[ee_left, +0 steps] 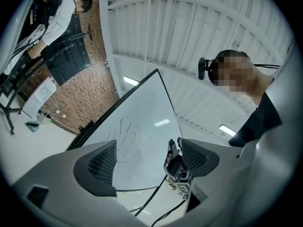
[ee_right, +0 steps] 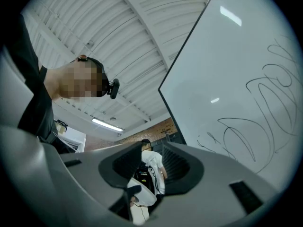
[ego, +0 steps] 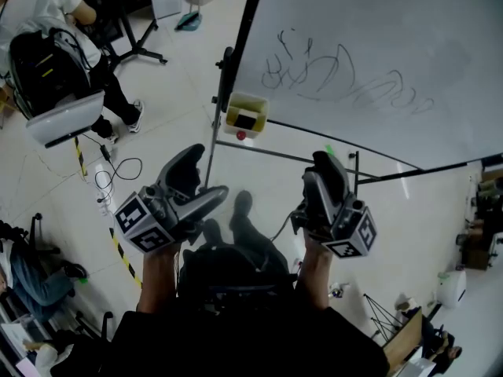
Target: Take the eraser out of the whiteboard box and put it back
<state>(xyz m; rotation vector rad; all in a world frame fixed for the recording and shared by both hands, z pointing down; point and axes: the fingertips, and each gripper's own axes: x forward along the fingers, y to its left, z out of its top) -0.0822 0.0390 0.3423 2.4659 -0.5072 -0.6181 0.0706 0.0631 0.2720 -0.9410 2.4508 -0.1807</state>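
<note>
Approach step, by my judgement. Left gripper (ego: 196,184) and right gripper (ego: 324,181) held fingers apart, empty. Next: reach whiteboard box (ego: 246,104), clamp eraser (ego: 245,121).

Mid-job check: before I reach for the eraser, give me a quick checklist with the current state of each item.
1. Left gripper empty, jaws apart: ok.
2. Right gripper empty, jaws apart: ok.
3. Whiteboard box in sight, a yellow box at the lower left corner of the whiteboard: ok.
4. Eraser in the box: a dark block shows inside it; whether it is the eraser, cannot tell.
5. A gripper at the box: not ok, both are short of it in the head view.
6. Path from the grippers to the box free of clutter: ok.
</note>
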